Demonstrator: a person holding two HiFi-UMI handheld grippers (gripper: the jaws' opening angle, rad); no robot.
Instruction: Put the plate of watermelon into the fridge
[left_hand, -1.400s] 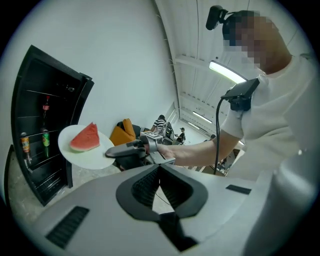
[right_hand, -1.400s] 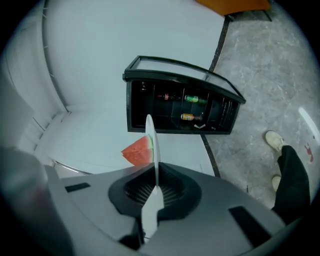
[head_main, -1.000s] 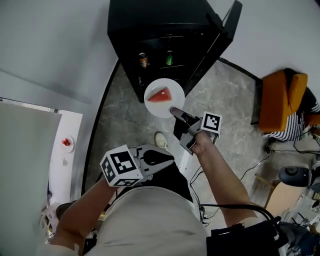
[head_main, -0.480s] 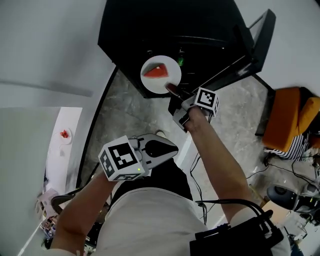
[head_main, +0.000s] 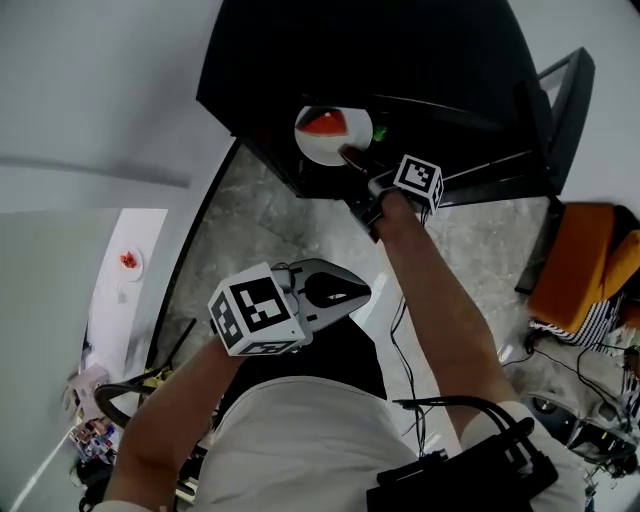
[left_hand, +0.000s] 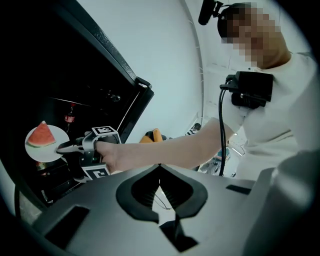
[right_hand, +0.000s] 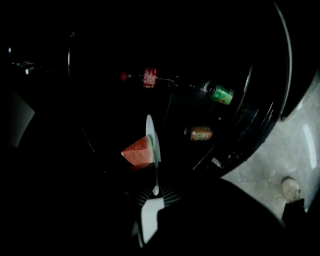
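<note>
At far left of the head view a small dish (head_main: 130, 262) with something red sits on a white counter (head_main: 125, 300), too small to identify. The left gripper (head_main: 362, 293) hangs at waist height with its jaws brought together on nothing, which its own view confirms (left_hand: 159, 166); its cube carries only black-and-white square markers, no writing. That view also shows the white plate (left_hand: 47, 145) face-on with the watermelon (left_hand: 41, 136) wedge on it, pinched at the rim by the right gripper (left_hand: 62, 147). From the head view the plate (head_main: 325, 135) sits inside the open front of the black fridge (head_main: 300, 60); whether it touches a shelf cannot be told. The right gripper view shows the plate edge-on (right_hand: 152, 142) clamped in its jaws (right_hand: 156, 192), plus a red-labelled bottle (right_hand: 149, 77), a green can (right_hand: 220, 93) and an orange-brown can (right_hand: 199, 133), all with print too dark and small to read. The fridge door (head_main: 560, 90) stands open, and an orange chair (head_main: 580, 270) is cut off at the right
</note>
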